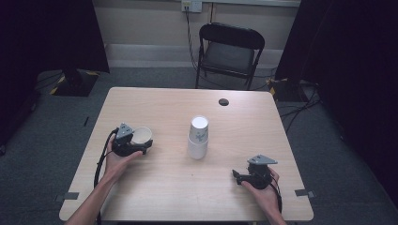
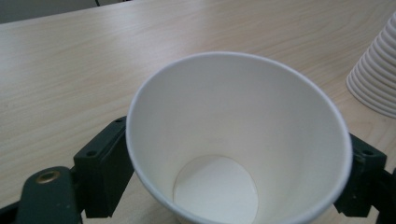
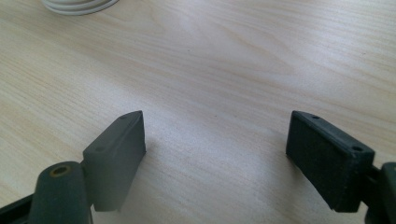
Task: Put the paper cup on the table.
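Observation:
A white paper cup (image 1: 141,135) stands upright on the left part of the pale wooden table (image 1: 164,183). It sits between the jaws of my left gripper (image 1: 143,142). In the left gripper view the cup (image 2: 233,140) has a round, undented rim, and a black pad (image 2: 105,168) stands close on each side without squeezing it. An upside-down stack of white paper cups (image 1: 198,138) stands at the table's middle, with its ribbed edge (image 2: 378,74) at the right of that view. My right gripper (image 1: 236,176) rests near the front right, jaws wide open (image 3: 215,158) over bare wood.
A small dark round spot (image 1: 224,101) lies at the table's far side. A black folding chair (image 1: 230,49) stands beyond the far edge, with cables on the floor around it. Dark curtains hang at both sides.

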`<action>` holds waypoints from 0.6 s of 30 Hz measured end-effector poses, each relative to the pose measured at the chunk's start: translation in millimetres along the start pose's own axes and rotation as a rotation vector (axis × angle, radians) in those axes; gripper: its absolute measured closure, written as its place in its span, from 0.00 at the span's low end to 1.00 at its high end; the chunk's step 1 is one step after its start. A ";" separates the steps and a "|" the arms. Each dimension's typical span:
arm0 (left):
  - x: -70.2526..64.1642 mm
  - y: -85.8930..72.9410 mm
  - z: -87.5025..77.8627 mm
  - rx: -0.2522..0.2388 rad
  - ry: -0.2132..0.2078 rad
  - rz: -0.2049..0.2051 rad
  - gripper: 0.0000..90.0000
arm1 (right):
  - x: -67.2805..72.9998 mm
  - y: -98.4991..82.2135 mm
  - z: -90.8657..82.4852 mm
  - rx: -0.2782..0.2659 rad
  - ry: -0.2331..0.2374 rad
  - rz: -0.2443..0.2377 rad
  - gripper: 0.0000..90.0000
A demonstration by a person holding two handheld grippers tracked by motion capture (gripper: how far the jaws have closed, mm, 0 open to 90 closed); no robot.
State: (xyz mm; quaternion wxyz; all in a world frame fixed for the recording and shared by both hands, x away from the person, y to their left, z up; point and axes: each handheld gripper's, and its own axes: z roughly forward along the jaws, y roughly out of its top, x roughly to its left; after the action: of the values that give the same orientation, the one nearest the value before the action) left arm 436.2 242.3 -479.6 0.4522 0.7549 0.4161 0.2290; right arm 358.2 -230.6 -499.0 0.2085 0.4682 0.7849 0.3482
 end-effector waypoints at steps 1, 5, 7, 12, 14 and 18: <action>-0.9 0.5 -0.5 -0.003 0.005 0.005 0.17 | 0.1 0.0 0.0 0.001 0.000 0.001 0.22; -0.1 -0.3 -0.2 0.011 0.013 0.001 0.17 | 0.0 0.0 0.0 0.000 0.000 0.000 0.22; 0.1 -0.5 -1.9 0.026 0.004 0.006 0.17 | 0.1 0.0 0.0 0.001 0.000 0.001 0.22; 0.6 -2.3 -7.3 0.054 -0.003 -0.003 0.17 | 0.0 0.0 0.0 0.001 0.000 0.001 0.22; 1.3 -2.6 -10.5 0.062 -0.003 -0.004 0.17 | 0.1 0.0 0.0 0.001 0.000 0.001 0.22; 2.5 -2.7 -19.0 0.086 -0.006 -0.006 0.17 | 0.0 0.0 0.1 0.000 0.000 0.001 0.22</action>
State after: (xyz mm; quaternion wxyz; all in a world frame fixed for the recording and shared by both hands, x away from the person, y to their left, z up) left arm 422.6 254.4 -472.7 0.4211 0.7731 0.4267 0.2072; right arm 358.3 -230.6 -499.0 0.2082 0.4684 0.7848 0.3483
